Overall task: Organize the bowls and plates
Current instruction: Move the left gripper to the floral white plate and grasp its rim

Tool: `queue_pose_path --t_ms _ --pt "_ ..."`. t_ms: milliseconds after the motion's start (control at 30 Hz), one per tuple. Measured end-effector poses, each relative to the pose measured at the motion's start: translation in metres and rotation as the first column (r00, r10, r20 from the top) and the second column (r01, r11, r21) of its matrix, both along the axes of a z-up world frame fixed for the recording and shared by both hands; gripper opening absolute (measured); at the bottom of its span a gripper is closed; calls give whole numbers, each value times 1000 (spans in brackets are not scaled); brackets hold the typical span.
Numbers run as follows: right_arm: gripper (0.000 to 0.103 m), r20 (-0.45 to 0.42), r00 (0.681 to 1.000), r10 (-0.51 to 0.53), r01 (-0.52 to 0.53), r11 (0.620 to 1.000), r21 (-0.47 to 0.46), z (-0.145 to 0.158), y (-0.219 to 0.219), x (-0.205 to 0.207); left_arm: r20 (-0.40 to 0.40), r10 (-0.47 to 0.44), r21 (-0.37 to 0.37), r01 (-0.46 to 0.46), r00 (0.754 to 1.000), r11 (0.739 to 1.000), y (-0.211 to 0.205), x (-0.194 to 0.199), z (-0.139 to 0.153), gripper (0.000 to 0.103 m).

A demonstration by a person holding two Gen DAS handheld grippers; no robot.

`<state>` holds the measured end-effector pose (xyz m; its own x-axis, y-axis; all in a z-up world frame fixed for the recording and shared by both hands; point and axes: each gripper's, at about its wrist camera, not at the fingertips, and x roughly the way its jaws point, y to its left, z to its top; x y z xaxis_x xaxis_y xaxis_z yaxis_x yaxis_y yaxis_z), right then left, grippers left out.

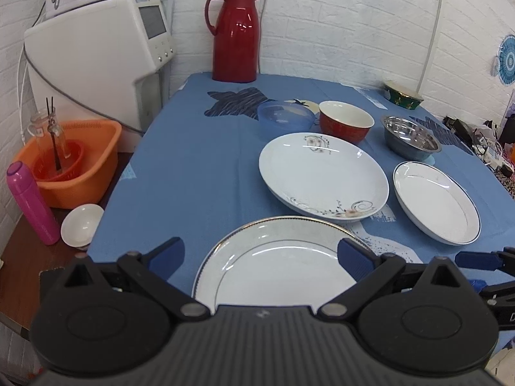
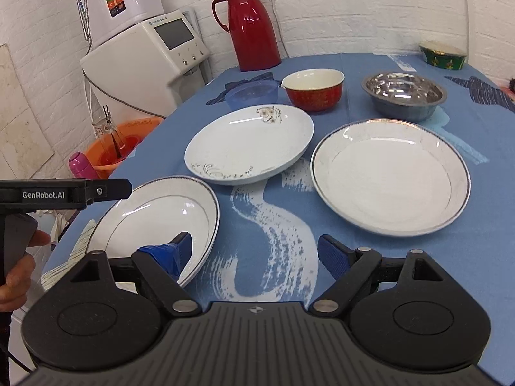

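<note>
Three white plates and several bowls lie spread over a surface (image 2: 482, 212) covered with a blue patterned cloth. Nearest the left gripper (image 1: 259, 257) is a rimmed plate (image 1: 280, 260) with a thin dark edge line and a silver ring inside; in the left wrist view it sits between that gripper's blue-padded fingers (image 1: 165, 255), which are spread wide and grip nothing. In the right wrist view this same plate appears tilted, its near edge raised off the cloth, with a blue fingertip lying over its rim.

The right gripper (image 2: 256, 252) hovers over bare cloth between that plate and a second rimmed plate (image 2: 389, 177), which lies flat to the right and carries the same dark edge line and silver ring. Its fingers (image 2: 333, 255) also stand wide apart and empty.

Behind these, a larger, deeper white dish (image 2: 249, 143) with a grey scroll and flower pattern rests flat near the middle of the surface. Farther back stand a translucent blue bowl (image 2: 252, 93), a red bowl (image 2: 313, 91) with a white inside just beside it, and a steel bowl (image 2: 404, 96) to the right, apart from the others. A dark green bowl (image 2: 444, 54) with gold marks sits at the far corner. A red thermos jug (image 2: 251, 24) stands upright at the back edge by the white brick wall.

A person's hand (image 2: 16, 267) holds the left gripper's handle.
</note>
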<state>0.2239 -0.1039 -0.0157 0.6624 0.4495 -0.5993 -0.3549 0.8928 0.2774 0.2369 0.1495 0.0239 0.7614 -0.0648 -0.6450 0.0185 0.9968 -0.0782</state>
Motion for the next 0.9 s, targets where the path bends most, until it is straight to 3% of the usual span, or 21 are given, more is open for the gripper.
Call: queue_pose_path --t_ms 233,400,600,900 --pt "72 79 997 22 -16 998 -65 18 1 42 -16 -4 -6 4 1000 1000 3 30 1 100" --pt "72 93 995 27 -18 995 -95 20 -1 83 -53 -39 -69 36 998 997 11 63 0 100" --pt "72 40 997 69 -64 992 -107 12 15 138 -137 -81 -188 55 987 981 17 120 -8 100" --pt "73 -107 985 139 -159 963 -218 -27 53 195 -236 -88 -174 47 968 984 12 186 -34 99"
